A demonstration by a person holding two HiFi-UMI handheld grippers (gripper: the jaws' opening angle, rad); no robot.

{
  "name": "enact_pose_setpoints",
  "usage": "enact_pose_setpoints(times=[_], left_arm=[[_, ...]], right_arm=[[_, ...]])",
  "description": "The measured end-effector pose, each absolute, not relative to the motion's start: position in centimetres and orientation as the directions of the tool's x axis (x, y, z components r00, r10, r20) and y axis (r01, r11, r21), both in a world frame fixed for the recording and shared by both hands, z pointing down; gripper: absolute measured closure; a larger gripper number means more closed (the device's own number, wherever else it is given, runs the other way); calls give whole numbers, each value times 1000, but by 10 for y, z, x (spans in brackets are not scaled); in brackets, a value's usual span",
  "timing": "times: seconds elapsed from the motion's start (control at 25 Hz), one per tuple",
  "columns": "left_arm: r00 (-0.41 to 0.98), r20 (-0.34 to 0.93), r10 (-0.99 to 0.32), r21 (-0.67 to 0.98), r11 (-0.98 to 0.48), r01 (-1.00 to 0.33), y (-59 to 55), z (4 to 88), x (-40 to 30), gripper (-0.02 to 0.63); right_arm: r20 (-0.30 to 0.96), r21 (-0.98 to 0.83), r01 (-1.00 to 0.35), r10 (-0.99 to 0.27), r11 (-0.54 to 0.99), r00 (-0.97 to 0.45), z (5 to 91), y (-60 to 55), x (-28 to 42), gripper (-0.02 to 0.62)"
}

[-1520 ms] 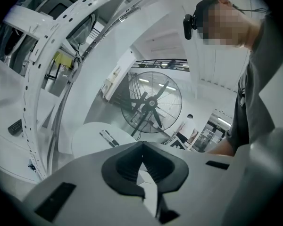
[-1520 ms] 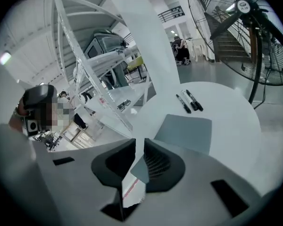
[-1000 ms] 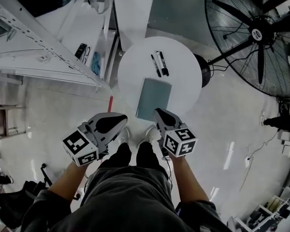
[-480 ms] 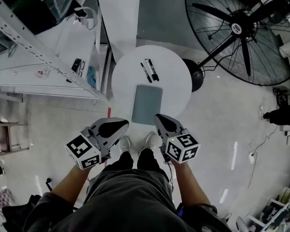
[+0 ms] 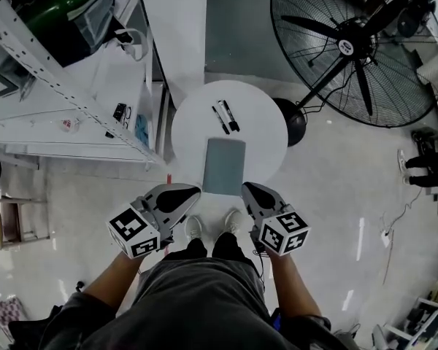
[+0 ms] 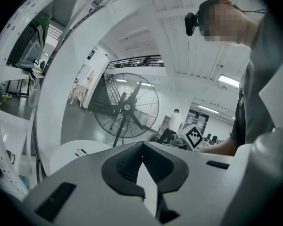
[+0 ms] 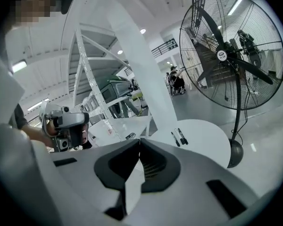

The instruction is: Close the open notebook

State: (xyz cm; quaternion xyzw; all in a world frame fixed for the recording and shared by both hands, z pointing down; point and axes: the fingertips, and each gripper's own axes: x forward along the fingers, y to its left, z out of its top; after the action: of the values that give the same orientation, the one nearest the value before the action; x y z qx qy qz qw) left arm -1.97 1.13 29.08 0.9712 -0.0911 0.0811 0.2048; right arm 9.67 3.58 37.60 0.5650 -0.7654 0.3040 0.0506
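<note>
Two grippers are in view, neither holding anything: the left gripper has its jaws pressed together, and the right gripper is closed likewise. The notebook lies closed and flat at the near edge of the round white table, apart from both grippers. Two markers lie side by side beyond it. A fan stands behind.

Right gripper closed on nothing, facing a round table
Its jaws meet with nothing between them. Past them, two black markers lie side by side on the white tabletop. A big fan on a stand rises at the right, near the table; a white pillar and metal shelves stand at the left
</note>
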Motion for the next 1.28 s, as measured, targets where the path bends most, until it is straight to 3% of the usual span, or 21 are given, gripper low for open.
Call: enact_pose_setpoints(times=[1.28], left_arm=[[975,182,-129,376,-907,-191,7,289,-25,591]], right_arm=[[424,-369,-905,-829,209,-365,353,38,81,575]])
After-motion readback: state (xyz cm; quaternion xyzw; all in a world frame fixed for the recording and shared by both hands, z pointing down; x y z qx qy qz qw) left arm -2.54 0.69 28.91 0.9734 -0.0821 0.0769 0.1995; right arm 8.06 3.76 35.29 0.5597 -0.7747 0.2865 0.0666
